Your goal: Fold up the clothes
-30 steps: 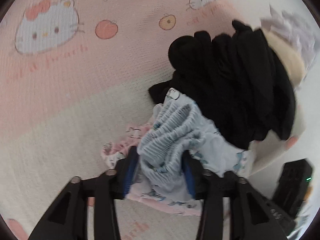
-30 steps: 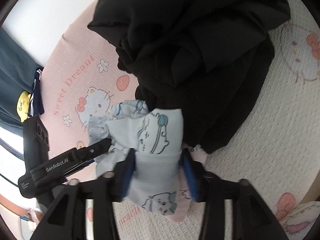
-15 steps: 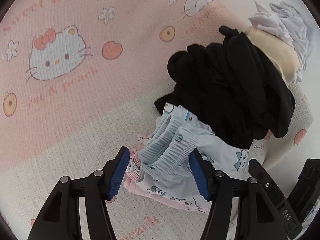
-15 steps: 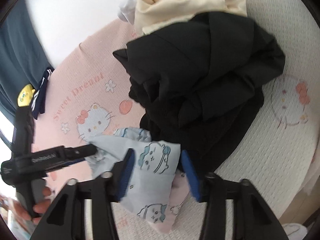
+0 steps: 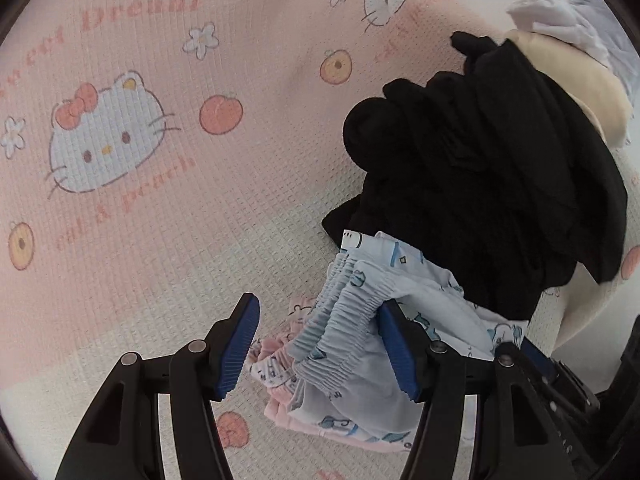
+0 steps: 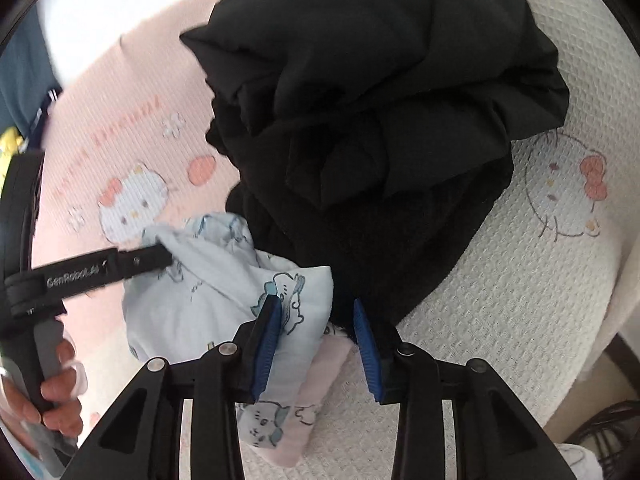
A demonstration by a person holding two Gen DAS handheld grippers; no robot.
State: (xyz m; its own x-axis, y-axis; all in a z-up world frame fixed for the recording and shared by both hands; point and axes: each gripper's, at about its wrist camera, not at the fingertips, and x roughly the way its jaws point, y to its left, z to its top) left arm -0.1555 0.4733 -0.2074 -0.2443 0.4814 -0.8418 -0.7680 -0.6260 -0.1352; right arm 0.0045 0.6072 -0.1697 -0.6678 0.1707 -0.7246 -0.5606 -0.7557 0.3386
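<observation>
Light-blue printed garment (image 5: pixel 360 312) (image 6: pixel 208 280), gathered at an elastic waistband, bunched on top of a pink printed garment (image 5: pixel 280 404) (image 6: pixel 320 368); both lying on the pink-and-cream cartoon-cat blanket (image 5: pixel 160 240) (image 6: pixel 520 280), on its cream part close to the seam with the pink part. Touched along the far side by a heap of black clothing (image 5: pixel 480 184) (image 6: pixel 380 120), which overlaps the blue fabric's far edge. Beyond the black heap, toward the blanket's far edge, a cream garment (image 5: pixel 580 88) and then a crumpled white one (image 5: pixel 568 8).

Left gripper (image 5: pixel 318 344): jaws apart, blue pads either side of the waistband; right-hand pad pressed against the gathered fabric, left-hand pad clear of it with bare blanket showing in the gap. Seen from the right wrist view as a black tool (image 6: pixel 100 268) with its tip against the blue cloth, gripped lower down by a hand (image 6: pixel 56 392).

Right gripper (image 6: pixel 316 344): jaws apart, straddling a corner of the blue garment; left-hand pad against the blue cloth, right-hand pad at the lower edge of the black heap, contact there hard to tell. Pink garment's folded edge running underneath, between the pads.
</observation>
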